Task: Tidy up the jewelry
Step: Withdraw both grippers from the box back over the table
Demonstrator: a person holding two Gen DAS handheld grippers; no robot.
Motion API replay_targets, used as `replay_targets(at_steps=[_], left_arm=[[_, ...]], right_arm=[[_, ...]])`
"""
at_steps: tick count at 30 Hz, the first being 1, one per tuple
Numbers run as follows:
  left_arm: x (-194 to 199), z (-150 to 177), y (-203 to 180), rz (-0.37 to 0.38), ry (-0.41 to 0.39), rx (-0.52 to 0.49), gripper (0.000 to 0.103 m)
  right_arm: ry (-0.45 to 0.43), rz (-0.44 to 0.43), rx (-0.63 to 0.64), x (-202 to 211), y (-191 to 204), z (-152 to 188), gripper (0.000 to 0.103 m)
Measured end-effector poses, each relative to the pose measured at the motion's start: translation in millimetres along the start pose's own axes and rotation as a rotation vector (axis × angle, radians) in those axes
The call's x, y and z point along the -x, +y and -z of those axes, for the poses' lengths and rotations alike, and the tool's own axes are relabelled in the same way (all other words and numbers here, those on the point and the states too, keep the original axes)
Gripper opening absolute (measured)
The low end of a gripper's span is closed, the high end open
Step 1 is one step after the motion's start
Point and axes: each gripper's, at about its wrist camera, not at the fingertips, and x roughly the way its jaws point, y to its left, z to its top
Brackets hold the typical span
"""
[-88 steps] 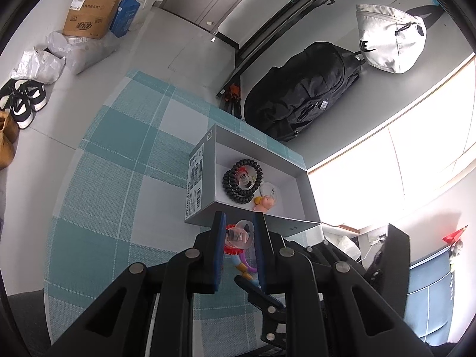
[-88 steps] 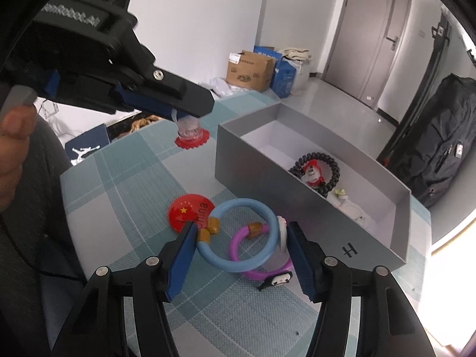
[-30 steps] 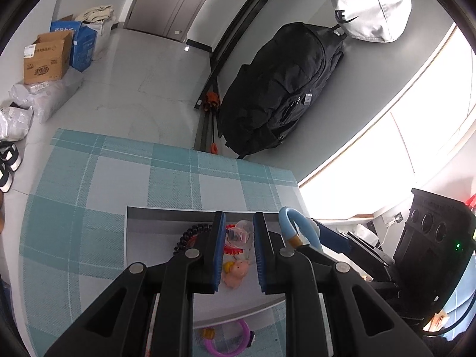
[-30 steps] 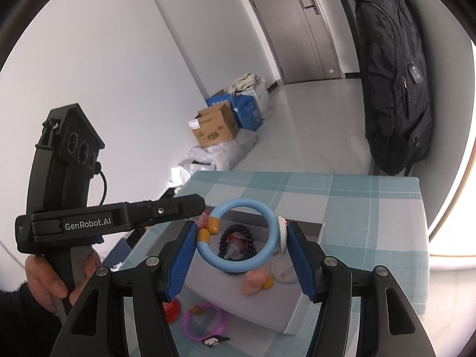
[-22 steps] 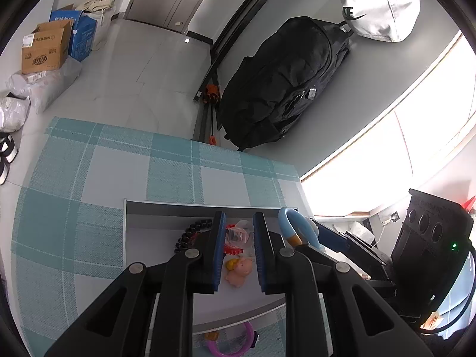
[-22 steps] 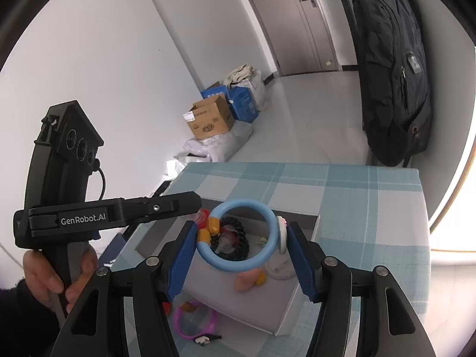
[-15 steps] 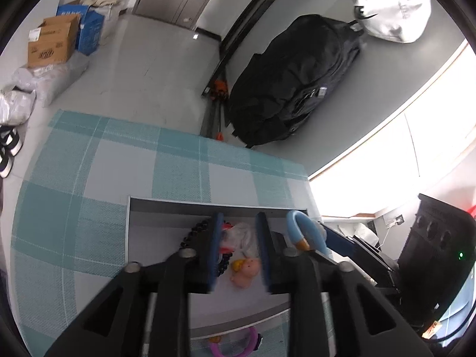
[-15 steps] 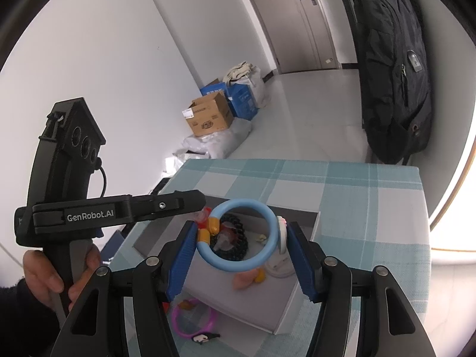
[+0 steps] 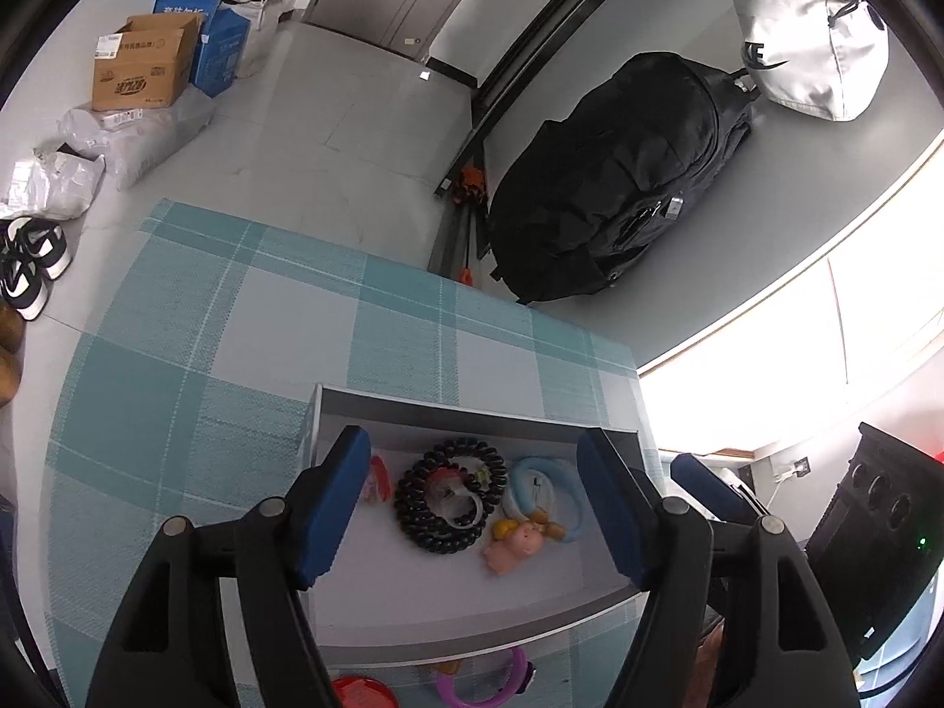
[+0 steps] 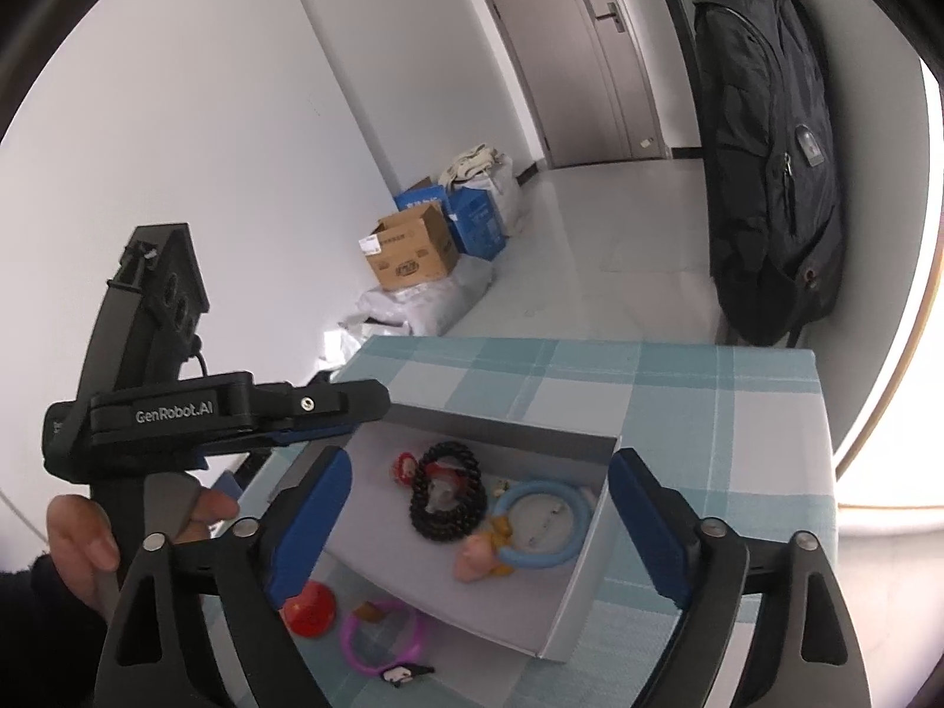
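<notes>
Setting is reading as a lived-in home room or apartment entry area: a grey interior door [image 10: 596,53] is standing at the end of a pale tiled floor [image 9: 330,118], and a black backpack [image 10: 767,165] and a white Nike bag [image 9: 808,41] are hanging against the wall. Cardboard box [image 9: 141,68], blue carton [image 9: 221,47] and plastic-wrapped parcels [image 9: 141,130] are sitting on the floor by the wall, with black-and-white sandals [image 9: 29,265] lying nearby. A teal-and-white checked tablecloth [image 9: 177,342] is covering the table, with bright daylight coming in from a window [image 9: 826,342] beside it.
</notes>
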Motion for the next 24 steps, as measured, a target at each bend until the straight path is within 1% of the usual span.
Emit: replay_targets(at_steps=[2,6,9,10,14,21,24], left_arm=[[-0.3,1.2,-1.2,-0.036,-0.003,-0.011,0.069],[3.5,4.5,-4.9,-0.070,-0.021,-0.035,0.069],[12.0,7.2,-10.2,-0.122,-0.064,-0.064,0.069],[15.2,8.9,-13.0,-0.151,-0.080,-0.079,0.069],[23.0,15.8,-20.6,-0.214,-0.121,-0.125,0.069],[43.2,36.9,-31.0,-0.289,-0.191,-0.174,0.070],[49.4,47.0,-34.8,-0.331,-0.209,-0.200,0.077]], right_arm=[[0.001,0.013,0.005,-0.2,0.2,0.4,0.092],[0.001,0.014,-0.011,0.3,-2.3,1.8,0.097],[0.000,0.033,-0.023,1.7,-4.0,4.3,0.102],[0.004,0.033,-0.037,1.9,-5.1,5.5,0.102],[0.013,0.022,-0.078,5.1,-5.0,11.9,0.102],[-0.012,0.055,-0.004,20.9,14.5,26.1,0.103],[-0.023,0.057,0.018,27.3,23.4,31.5,0.103]])
